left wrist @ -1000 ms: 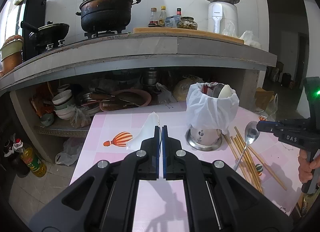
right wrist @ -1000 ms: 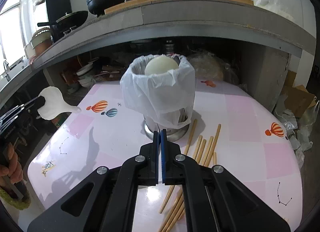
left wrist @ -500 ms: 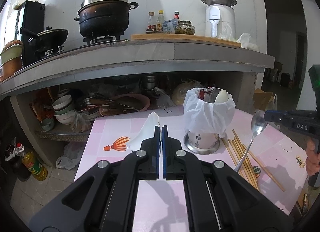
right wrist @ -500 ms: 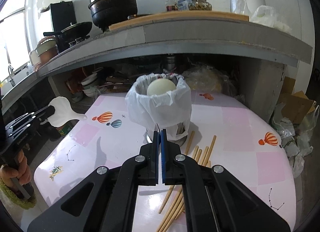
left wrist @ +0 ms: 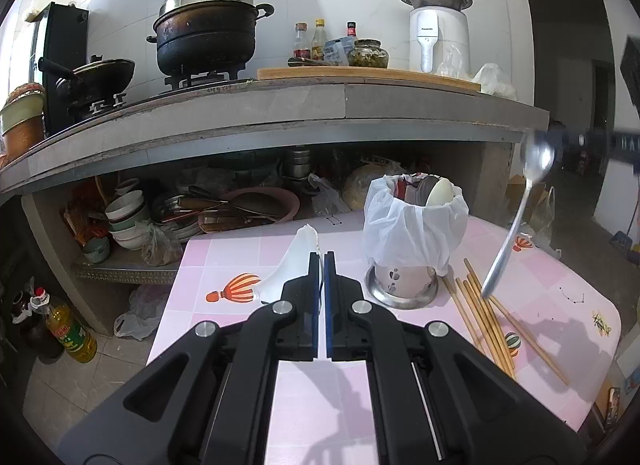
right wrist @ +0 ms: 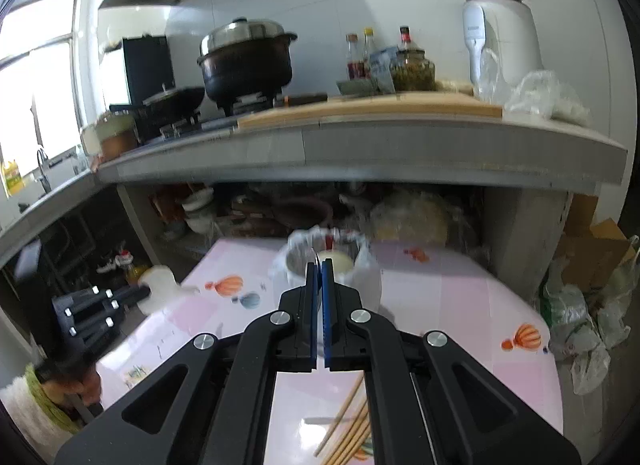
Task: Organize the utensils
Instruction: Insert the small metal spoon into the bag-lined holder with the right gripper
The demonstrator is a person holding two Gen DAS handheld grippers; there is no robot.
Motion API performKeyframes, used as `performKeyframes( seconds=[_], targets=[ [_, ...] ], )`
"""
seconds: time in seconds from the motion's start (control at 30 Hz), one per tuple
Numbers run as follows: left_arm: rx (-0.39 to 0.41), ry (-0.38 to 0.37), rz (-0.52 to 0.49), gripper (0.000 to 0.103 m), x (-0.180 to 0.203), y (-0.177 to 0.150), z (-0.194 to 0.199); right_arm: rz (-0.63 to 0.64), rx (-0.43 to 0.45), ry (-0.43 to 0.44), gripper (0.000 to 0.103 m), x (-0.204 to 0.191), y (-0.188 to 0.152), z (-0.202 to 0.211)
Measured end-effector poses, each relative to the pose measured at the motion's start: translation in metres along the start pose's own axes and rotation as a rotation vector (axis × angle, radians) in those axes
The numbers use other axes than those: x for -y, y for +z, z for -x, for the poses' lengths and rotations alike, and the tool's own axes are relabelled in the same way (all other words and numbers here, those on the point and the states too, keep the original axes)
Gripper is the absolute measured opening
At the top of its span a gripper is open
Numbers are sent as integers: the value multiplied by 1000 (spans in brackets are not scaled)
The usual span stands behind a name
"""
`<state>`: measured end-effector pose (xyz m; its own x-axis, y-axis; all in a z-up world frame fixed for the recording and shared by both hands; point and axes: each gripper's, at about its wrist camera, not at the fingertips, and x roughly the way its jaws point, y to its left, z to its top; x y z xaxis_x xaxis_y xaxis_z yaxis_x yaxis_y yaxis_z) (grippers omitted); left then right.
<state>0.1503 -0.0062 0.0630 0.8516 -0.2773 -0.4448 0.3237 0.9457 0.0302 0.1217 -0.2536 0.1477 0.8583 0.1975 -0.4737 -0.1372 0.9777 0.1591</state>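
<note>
My left gripper (left wrist: 322,259) is shut on a white soup spoon (left wrist: 294,261), held above the pink table (left wrist: 320,405); its bowl juts out past the fingertips. The right wrist view shows this gripper (right wrist: 140,293) and the white spoon (right wrist: 158,285) at the left. My right gripper (right wrist: 320,265) is shut on a metal spoon (left wrist: 516,217), which hangs handle-down to the right of the utensil holder (left wrist: 416,225). The holder is a steel cup wrapped in a white bag with utensils inside, and it stands just beyond the right fingertips (right wrist: 328,265). Several wooden chopsticks (left wrist: 480,313) lie beside the holder.
A grey stone counter (left wrist: 320,105) overhangs the table's far side, carrying a black pot (left wrist: 208,37), bottles and a white appliance (left wrist: 438,33). Bowls and pans (left wrist: 128,217) fill the shelf beneath. An oil bottle (left wrist: 70,333) stands on the floor at left, and bags (right wrist: 580,313) lie at right.
My right gripper has risen with the metal spoon, lifting its handle clear of the chopsticks and closer to the holder's top. The left gripper and white spoon stayed put.
</note>
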Motion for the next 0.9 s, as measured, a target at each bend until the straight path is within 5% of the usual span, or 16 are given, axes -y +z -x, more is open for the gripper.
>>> performKeyframes(
  seconds=[0.27, 0.53, 0.9],
  targets=[
    [-1, -2, 9, 1, -1, -1, -1, -5, 70, 26, 2, 9, 61, 3],
    [-2, 8, 24, 1, -5, -1, -3, 20, 80, -46, 2, 19, 114, -42],
    [1, 21, 46, 1, -16, -2, -3, 167, -53, -152, 2, 6, 99, -143]
  ],
)
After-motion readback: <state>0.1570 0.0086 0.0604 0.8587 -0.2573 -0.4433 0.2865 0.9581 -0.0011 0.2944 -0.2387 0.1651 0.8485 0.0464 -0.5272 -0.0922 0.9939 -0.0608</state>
